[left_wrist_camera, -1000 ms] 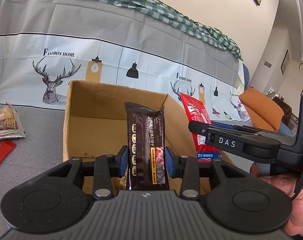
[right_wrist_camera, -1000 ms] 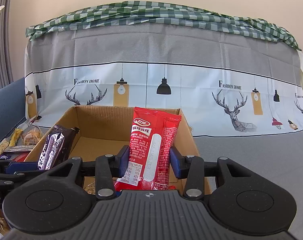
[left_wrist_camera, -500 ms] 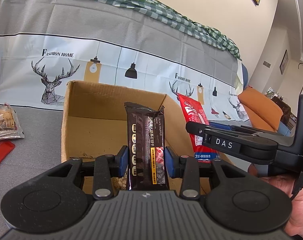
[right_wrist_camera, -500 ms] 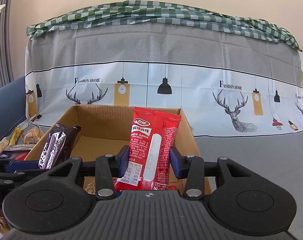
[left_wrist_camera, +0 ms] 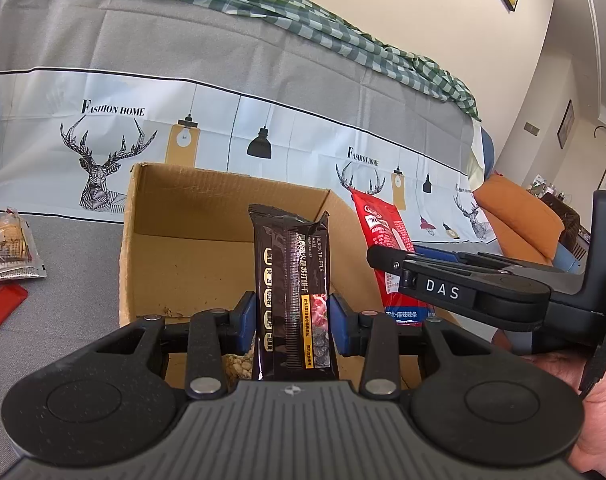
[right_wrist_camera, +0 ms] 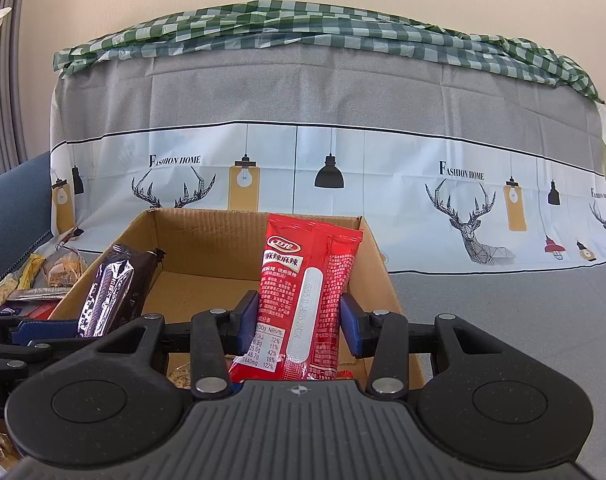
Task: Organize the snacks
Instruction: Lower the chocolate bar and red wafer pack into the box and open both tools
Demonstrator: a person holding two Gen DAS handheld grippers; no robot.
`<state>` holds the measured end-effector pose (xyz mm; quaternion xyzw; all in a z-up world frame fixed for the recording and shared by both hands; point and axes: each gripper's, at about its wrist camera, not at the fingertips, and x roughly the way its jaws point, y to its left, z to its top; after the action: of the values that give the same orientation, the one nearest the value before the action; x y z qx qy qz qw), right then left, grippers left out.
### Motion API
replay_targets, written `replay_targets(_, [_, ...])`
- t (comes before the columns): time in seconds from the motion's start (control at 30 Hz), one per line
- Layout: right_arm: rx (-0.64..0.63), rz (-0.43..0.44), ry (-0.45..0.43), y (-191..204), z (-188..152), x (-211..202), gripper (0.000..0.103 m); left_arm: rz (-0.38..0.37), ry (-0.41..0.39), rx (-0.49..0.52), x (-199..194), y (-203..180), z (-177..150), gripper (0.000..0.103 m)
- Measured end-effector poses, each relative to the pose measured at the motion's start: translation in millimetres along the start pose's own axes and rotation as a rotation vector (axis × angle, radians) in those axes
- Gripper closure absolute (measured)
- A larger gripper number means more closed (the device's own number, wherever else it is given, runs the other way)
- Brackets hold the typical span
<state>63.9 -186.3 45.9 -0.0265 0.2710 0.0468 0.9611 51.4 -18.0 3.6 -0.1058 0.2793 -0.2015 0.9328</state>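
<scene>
"BLACK TRUFFLE" on dark snack pack [left_wrist_camera: 293, 292]

My open brown cardboard box [left_wrist_camera: 175, 240] sits on the grey fabric surface [left_wrist_camera: 75, 256]; at its nine o'clock lie a clear cracker packet [left_wrist_camera: 7, 246] and flat red wrapper [left_wrist_camera: 1, 308].

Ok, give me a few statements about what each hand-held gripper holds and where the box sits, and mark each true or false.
1. The left hand-held gripper is shut on a black snack pack. True.
2. The right hand-held gripper holds a green pack. False: it is shut on a red snack pack.
3. The cardboard box is open at the top. True.
4. Both packs lie flat on the box floor. False: each stands upright between gripper fingers, above the box.
5. Other snack packets lie outside the box. True.
</scene>
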Motion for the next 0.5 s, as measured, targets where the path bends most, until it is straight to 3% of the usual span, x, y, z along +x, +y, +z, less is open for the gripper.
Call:
replay_targets(0.4, [-0.004,0.001,0.01,-0.2,-0.3,1.7,0.058,-0.012,-0.001,-0.005,-0.9,-1.7,1.4,0.061])
replay_targets(0.5, [-0.004,-0.008,0.021,0.2,-0.1,3.7,0.052,-0.022,0.0,-0.019,-1.2,-1.3,2.4,0.046])
